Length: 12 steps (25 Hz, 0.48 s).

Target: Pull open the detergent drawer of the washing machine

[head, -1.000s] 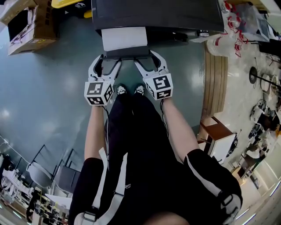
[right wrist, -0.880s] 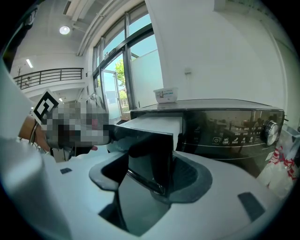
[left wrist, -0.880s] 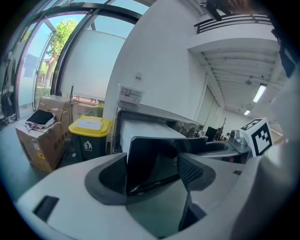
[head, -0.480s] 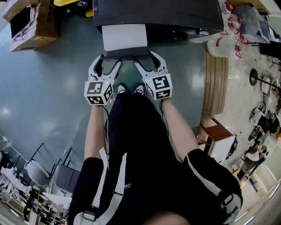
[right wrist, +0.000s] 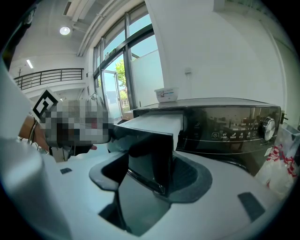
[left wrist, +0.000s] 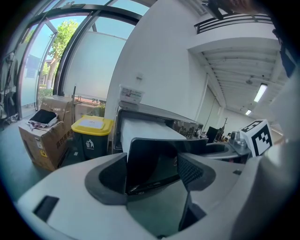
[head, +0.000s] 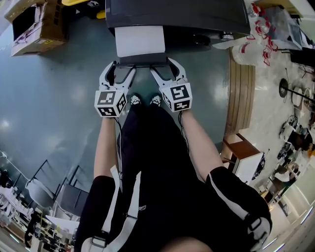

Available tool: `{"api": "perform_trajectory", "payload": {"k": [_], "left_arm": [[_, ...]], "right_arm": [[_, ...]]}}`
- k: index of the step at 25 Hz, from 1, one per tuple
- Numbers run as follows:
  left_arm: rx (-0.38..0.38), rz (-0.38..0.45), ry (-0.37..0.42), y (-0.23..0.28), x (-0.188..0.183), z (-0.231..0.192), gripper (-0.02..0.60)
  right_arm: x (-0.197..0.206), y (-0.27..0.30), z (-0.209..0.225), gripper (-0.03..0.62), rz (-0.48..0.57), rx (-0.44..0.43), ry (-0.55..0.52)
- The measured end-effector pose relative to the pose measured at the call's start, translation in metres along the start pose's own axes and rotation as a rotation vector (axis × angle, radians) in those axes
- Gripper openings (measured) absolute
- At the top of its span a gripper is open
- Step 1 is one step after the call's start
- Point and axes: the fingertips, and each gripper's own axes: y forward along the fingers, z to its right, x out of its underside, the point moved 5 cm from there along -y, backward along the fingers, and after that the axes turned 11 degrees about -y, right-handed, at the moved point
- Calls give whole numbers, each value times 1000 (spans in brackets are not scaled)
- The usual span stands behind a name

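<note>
Glossy grey-green floor (head: pixel 59 98) fronts the dark washing machine (head: pixel 177 15); its white, dark-fronted detergent drawer (head: pixel 139 42) juts out, left gripper (head: pixel 119 66) and right gripper (head: pixel 165 65) each clamped wide on its front.

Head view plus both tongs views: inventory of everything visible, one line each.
washing machine: 1, black, top centre
detergent drawer: 1, white with dark front, pulled out toward the person
tub: 1, pale, on top of the machine
bin: 1, dark with yellow lid, on the floor left of the machine
cardboard boxes: 2, brown, left of the bin
plastic bag: 1, white with red print, right of the machine
chairs: several, grey, bottom left
clutter at the right edge: too small to tell
shoes: 2, white, below the drawer
left tongs: 1, white, on the drawer front's left corner
right tongs: 1, white, on its right corner
</note>
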Motion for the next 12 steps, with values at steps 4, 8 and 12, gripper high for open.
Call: {"api": "perform_trajectory", "payload": {"k": [4,8,12], "left_arm": [[-3,7,-6,-2,1,0,339],[-7,16,-16,-6,3,0,336],[-12,20,-16,-9,4,2,336]], "right_arm": [[1,0,-2,284,2,1,-2],[2,-3,-4,282,2,1,-3],[2,-5,-6,282,1,-2,-3]]}}
